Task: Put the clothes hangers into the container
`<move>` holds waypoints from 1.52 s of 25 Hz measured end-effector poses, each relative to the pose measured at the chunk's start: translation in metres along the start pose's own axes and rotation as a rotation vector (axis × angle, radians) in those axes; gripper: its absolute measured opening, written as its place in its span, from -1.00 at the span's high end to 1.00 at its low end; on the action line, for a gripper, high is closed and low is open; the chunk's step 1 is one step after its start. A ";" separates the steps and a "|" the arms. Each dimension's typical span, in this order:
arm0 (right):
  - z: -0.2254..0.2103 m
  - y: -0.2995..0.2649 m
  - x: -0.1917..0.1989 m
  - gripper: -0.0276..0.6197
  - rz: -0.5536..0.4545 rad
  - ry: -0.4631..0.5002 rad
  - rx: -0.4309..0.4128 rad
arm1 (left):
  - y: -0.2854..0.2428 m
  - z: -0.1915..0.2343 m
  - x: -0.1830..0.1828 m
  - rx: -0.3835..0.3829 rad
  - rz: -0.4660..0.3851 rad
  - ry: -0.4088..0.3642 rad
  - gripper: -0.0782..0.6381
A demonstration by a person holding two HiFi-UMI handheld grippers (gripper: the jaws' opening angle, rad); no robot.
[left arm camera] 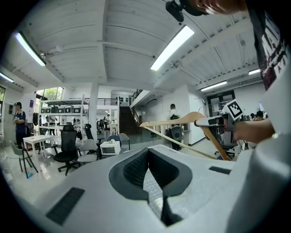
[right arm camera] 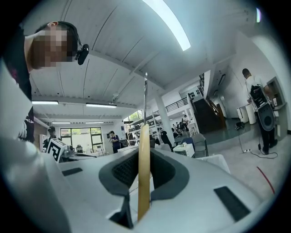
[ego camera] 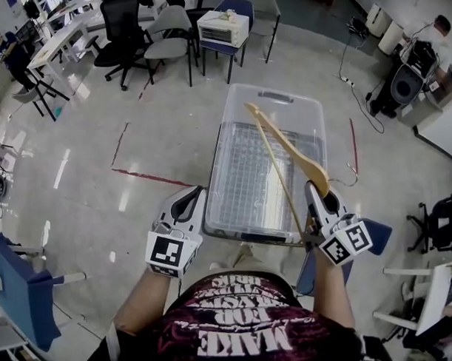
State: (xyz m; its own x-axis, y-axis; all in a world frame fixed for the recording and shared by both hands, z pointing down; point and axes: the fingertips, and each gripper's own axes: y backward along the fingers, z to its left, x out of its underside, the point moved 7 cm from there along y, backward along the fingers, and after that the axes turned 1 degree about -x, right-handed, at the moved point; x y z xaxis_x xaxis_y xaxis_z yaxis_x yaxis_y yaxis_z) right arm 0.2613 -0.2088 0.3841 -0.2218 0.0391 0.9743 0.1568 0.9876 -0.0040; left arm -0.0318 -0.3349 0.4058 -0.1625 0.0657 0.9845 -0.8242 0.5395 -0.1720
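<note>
**A:** Which step is going on here?

**B:** I'd say the person is carrying a hanger in. The right gripper [ego camera: 321,199], at the lower right of the head view, is clamping its jaws on the wooden hanger [ego camera: 291,148]. In the right gripper view the wood [right arm camera: 143,173] is sitting squarely between the pads, with the metal hook [right arm camera: 145,98] rising straight up past them.

**A:** And where is the hanger lying?

**B:** It is hanging tilted over the right half of the container [ego camera: 271,97], the clear tub in the middle of the frame. One arm is reaching toward the tub's upper edge. I can't tell whether any part is touching the rim.

**A:** What is the left gripper doing?

**B:** The left gripper [ego camera: 188,203] is waiting just beside the tub's lower left corner. Its jaws are resting together with nothing between them.

**A:** So what is the next move asking for?

**B:** In my judgement, the hanger needs lowering inside the walls and laying flatter so both arms clear the rim. Only then should the jaws be parting. The hook is sticking out to the right and could catch on the wall.

**A:** How many things are you counting?

**B:** One hanger, one container and two grippers. I am seeing no hanger lying inside the tub, and its ribbed floor is showing bare.
</note>
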 end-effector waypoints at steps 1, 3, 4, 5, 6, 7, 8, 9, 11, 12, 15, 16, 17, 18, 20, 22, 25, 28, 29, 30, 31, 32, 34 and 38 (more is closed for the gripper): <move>-0.006 -0.006 0.002 0.73 0.003 0.000 -0.001 | -0.008 0.001 0.001 0.001 0.002 0.008 0.76; -0.019 -0.019 0.008 0.73 0.017 -0.004 0.002 | -0.025 0.002 -0.001 0.011 0.001 0.008 0.76; -0.026 -0.025 0.012 0.73 0.028 -0.010 0.007 | -0.033 0.001 -0.002 0.019 0.001 0.006 0.76; -0.033 -0.030 0.018 0.73 0.041 -0.018 0.012 | -0.040 0.001 -0.004 0.026 0.002 0.006 0.76; -0.041 -0.034 0.025 0.73 0.055 -0.027 0.019 | -0.047 0.000 -0.004 0.032 0.005 0.006 0.76; -0.048 -0.039 0.032 0.73 0.070 -0.035 0.024 | -0.052 0.001 -0.004 0.035 0.011 0.007 0.76; -0.054 -0.043 0.038 0.73 0.084 -0.041 0.028 | -0.058 0.002 -0.002 0.037 0.019 0.007 0.76; -0.060 -0.049 0.044 0.73 0.097 -0.045 0.029 | -0.064 0.003 0.000 0.038 0.029 0.008 0.76; -0.073 -0.060 0.057 0.73 0.121 -0.049 0.030 | -0.076 0.004 0.006 0.041 0.052 0.012 0.76; -0.080 -0.065 0.064 0.73 0.133 -0.052 0.031 | -0.082 0.005 0.009 0.042 0.062 0.015 0.76; -0.099 -0.079 0.088 0.73 0.174 -0.079 0.039 | -0.095 0.005 0.013 0.043 0.086 0.025 0.76; -0.104 -0.084 0.097 0.73 0.190 -0.091 0.040 | -0.098 0.004 0.012 0.043 0.092 0.026 0.76; -0.109 -0.087 0.105 0.73 0.210 -0.103 0.040 | -0.101 0.003 0.011 0.044 0.095 0.025 0.76; -0.114 -0.089 0.114 0.73 0.233 -0.115 0.040 | -0.105 0.001 0.010 0.045 0.098 0.023 0.76; -0.124 -0.091 0.130 0.73 0.276 -0.135 0.037 | -0.113 -0.002 0.008 0.044 0.105 0.022 0.76; -0.133 -0.095 0.148 0.73 0.314 -0.154 0.032 | -0.121 -0.003 0.008 0.040 0.116 0.019 0.76; -0.143 -0.103 0.178 0.73 0.366 -0.196 0.030 | -0.126 -0.003 0.006 0.039 0.141 0.000 0.76; -0.153 -0.109 0.206 0.73 0.437 -0.226 0.029 | -0.130 -0.005 0.001 0.029 0.161 -0.006 0.76; -0.158 -0.109 0.215 0.73 0.464 -0.235 0.029 | -0.131 -0.006 0.000 0.024 0.167 -0.006 0.76; -0.164 -0.109 0.224 0.73 0.490 -0.251 0.030 | -0.132 -0.008 0.001 0.019 0.173 -0.006 0.76; -0.168 -0.108 0.234 0.73 0.509 -0.274 0.029 | -0.132 -0.009 0.002 0.014 0.178 -0.008 0.76; -0.170 -0.109 0.245 0.73 0.521 -0.302 0.028 | -0.131 -0.010 0.003 0.010 0.183 -0.010 0.76; -0.173 -0.111 0.266 0.73 0.540 -0.359 0.027 | -0.129 -0.010 0.004 0.002 0.191 -0.016 0.76; -0.184 -0.114 0.301 0.73 0.612 -0.442 0.059 | -0.124 -0.008 -0.002 -0.014 0.199 -0.023 0.76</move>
State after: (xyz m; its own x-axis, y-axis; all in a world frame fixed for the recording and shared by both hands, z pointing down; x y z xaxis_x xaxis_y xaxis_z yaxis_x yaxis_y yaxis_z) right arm 0.3541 -0.3374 0.7191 -0.4787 0.6282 0.6134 0.3272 0.7760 -0.5392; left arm 0.0747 -0.3947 0.4258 -0.3339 0.1535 0.9300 -0.7669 0.5294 -0.3628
